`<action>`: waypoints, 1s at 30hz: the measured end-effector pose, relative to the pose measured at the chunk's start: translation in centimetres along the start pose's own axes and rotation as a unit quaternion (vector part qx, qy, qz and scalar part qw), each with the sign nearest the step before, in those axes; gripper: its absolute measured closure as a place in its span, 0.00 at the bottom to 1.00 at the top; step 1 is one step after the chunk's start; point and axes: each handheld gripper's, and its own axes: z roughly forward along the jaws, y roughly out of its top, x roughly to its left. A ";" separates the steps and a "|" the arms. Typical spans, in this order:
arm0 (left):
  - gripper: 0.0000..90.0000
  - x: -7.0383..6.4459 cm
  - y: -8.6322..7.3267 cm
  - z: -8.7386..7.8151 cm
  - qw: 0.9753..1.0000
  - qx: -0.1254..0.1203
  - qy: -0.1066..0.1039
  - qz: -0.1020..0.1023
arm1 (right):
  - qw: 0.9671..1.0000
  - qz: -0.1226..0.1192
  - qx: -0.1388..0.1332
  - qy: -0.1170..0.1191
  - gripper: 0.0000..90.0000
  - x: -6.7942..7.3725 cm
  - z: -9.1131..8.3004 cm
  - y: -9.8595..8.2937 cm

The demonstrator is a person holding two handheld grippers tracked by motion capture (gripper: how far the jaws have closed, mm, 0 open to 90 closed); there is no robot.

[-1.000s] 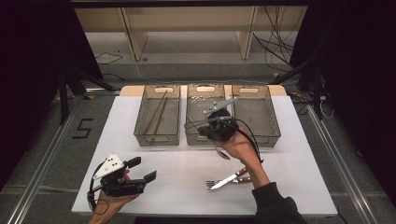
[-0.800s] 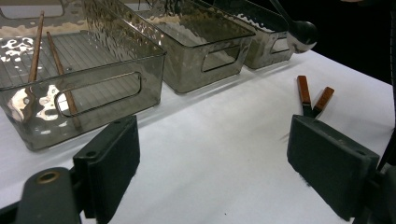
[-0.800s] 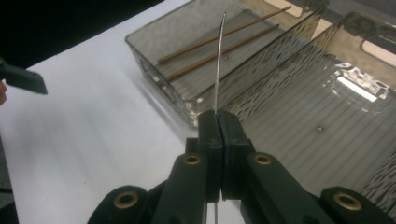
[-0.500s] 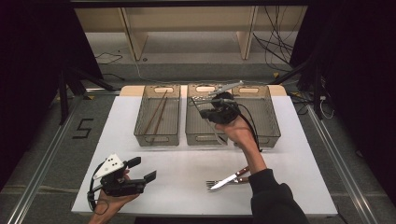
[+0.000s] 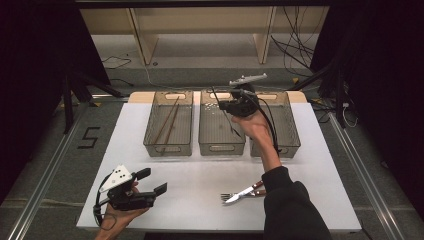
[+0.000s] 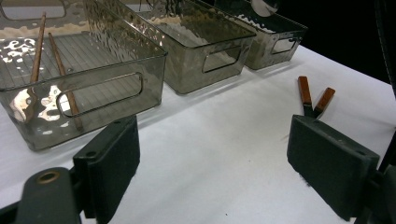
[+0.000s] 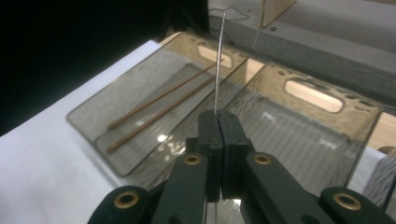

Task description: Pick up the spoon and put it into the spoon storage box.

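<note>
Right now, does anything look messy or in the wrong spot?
A little. A knife and fork lie crossed on the table, outside the three bins. The chopsticks are already in the left bin. The right gripper pinches a thin metal piece, seen edge-on, above the bins. Nothing looks spilled or broken.

Table stock, counted by kind

Clear bins: three, in a row; wooden chopsticks: two, in the left bin; wooden-handled cutlery: two pieces on the white table; grippers: two.
</note>
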 end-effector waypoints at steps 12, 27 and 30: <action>0.18 0.0 0.0 0.0 1.000 0.000 -0.001 -0.001 | 0.999 0.023 -0.013 -0.024 1.00 -1.2 1.4 0.3; 0.18 0.0 0.0 -0.1 1.000 0.000 -0.001 -0.001 | 0.999 0.033 -0.013 -0.040 1.00 -2.0 2.8 0.0; 0.18 0.0 0.0 -0.1 1.000 0.000 -0.002 -0.001 | 0.998 0.036 -0.011 -0.043 1.00 -2.1 3.2 -0.3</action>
